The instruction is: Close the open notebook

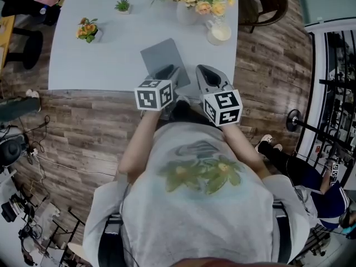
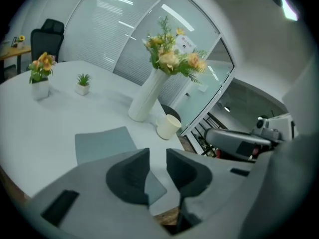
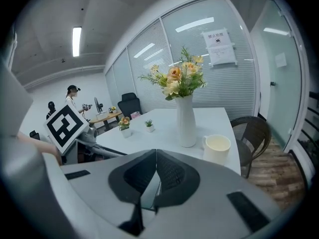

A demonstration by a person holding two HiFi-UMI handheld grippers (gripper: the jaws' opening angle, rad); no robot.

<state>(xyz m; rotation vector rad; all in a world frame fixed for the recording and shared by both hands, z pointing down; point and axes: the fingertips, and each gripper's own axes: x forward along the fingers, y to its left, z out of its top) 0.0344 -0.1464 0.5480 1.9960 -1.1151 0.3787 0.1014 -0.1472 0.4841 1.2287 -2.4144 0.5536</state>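
Note:
A grey notebook (image 1: 161, 55) lies flat with its cover down on the white table (image 1: 89, 65), near the front edge. In the left gripper view the notebook (image 2: 103, 142) lies just beyond the jaws. My left gripper (image 1: 167, 72) hovers over its near corner, and its jaws (image 2: 157, 156) stand apart with nothing between them. Just right of the notebook, my right gripper (image 1: 207, 74) hangs over the table's edge. Its pads (image 3: 156, 156) meet at the tips and hold nothing.
A white vase of flowers (image 1: 188, 9) and a cream mug (image 1: 219, 33) stand behind the notebook. Two small potted plants (image 1: 88, 31) (image 1: 123, 5) sit at the far left. A dark chair (image 1: 268, 1) stands at the table's right. Wooden floor surrounds the table.

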